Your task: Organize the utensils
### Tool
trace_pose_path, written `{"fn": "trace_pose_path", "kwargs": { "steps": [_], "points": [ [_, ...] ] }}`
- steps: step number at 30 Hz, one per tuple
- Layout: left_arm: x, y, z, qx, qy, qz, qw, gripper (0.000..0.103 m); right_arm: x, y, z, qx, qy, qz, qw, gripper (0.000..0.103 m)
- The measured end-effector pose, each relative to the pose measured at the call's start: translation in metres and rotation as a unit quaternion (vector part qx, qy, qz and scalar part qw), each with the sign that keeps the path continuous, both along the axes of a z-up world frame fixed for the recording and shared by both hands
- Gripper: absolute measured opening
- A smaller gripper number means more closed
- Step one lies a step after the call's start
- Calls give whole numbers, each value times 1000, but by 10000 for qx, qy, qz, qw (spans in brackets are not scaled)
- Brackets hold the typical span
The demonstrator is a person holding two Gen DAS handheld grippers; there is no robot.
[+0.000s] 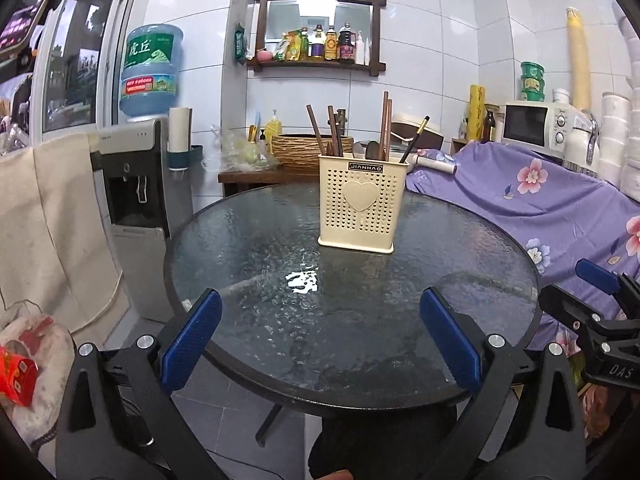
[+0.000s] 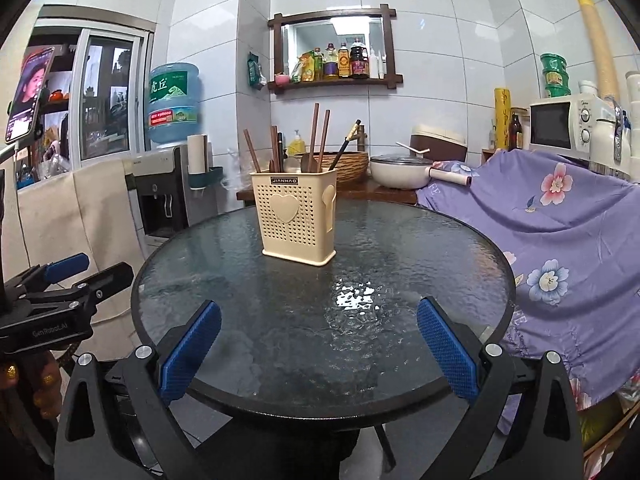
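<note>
**Inspector:** Your left gripper (image 1: 320, 336) stood with its blue pads spread wide and nothing between them, held over the near edge of the round glass table (image 1: 400, 360). Your right gripper (image 2: 318, 338) was the same: jaws far apart, empty, above the near rim of that table.

**Operator:** Were they close to each other?

**Inspector:** Side by side. From your left wrist view the right gripper showed at the right edge; from your right wrist view the left gripper (image 2: 80, 276) showed at the left edge, with fingers (image 2: 44, 392) of your hand wrapped on its handle below.

**Operator:** And the utensils?

**Inspector:** All in the cream perforated utensil holder (image 1: 363, 204), which stood upright on the far half of the table, well apart from both grippers. Brown chopsticks (image 1: 385, 124) rose from it, some leaning, with a black gold-banded chopstick (image 1: 415, 140) tilted to the right. Rounded dark heads showed just above the rim; I could not tell whether they were spoons. The glass around the holder was bare.

**Operator:** Beyond the table?

**Inspector:** A purple floral cloth (image 1: 540, 200) draped to the right, a water dispenser (image 1: 136, 184) to the left, a bottle shelf (image 1: 320, 46) on the tiled wall.
</note>
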State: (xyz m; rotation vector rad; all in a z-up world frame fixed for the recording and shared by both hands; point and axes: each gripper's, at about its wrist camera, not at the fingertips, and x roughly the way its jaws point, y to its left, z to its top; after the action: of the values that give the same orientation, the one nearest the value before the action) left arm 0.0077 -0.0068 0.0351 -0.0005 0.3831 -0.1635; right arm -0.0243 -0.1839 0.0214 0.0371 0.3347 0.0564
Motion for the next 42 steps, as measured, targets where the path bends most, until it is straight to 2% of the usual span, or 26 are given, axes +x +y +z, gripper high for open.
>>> {"fn": "trace_pose_path", "kwargs": {
  "steps": [15, 42],
  "points": [
    [0, 3, 2, 23, -13, 59, 10000, 97, 2, 1, -1, -73, -1, 86, 9999, 97],
    [2, 6, -1, -3, 221, 127, 9997, 97, 7, 6, -1, -104, 104, 206, 9997, 97]
  ]
}}
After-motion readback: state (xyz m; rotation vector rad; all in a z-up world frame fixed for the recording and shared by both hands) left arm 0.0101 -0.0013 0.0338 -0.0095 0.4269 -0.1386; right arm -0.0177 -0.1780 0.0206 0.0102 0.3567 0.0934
